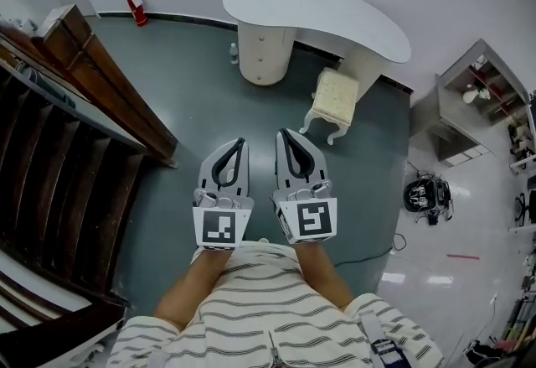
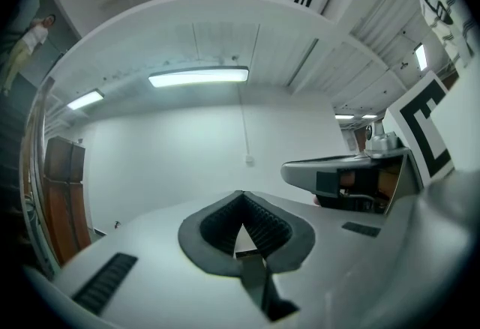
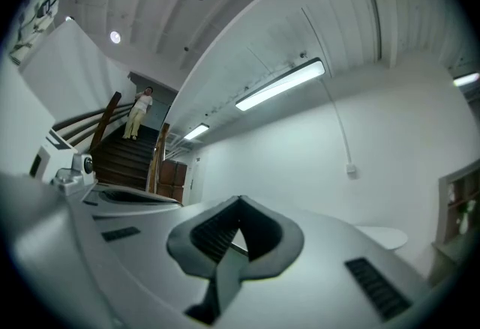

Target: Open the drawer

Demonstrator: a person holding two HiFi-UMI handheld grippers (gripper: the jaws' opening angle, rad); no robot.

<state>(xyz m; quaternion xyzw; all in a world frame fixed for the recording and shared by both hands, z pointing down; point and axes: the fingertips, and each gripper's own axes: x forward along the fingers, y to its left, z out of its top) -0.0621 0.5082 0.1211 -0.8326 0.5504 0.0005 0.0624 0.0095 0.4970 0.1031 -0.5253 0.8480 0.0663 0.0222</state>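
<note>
A small cream cabinet (image 1: 335,100) on curved legs stands on the grey floor beside a white curved desk (image 1: 318,10); seen from above, its drawer front does not show. My left gripper (image 1: 243,142) and right gripper (image 1: 283,133) are held side by side in front of the person, short of the cabinet, both pointing level. In the left gripper view the left gripper (image 2: 241,194) has its tips meeting with nothing between them. The right gripper (image 3: 240,200) looks the same in its own view, shut and empty. Neither gripper view shows the cabinet.
A dark wooden staircase (image 1: 59,157) with a banister (image 1: 109,81) fills the left side. A red fire extinguisher (image 1: 136,9) stands by the far wall. A shelf unit (image 1: 477,98) and a black object with cables (image 1: 425,194) lie to the right. A person (image 3: 138,113) stands on the stairs.
</note>
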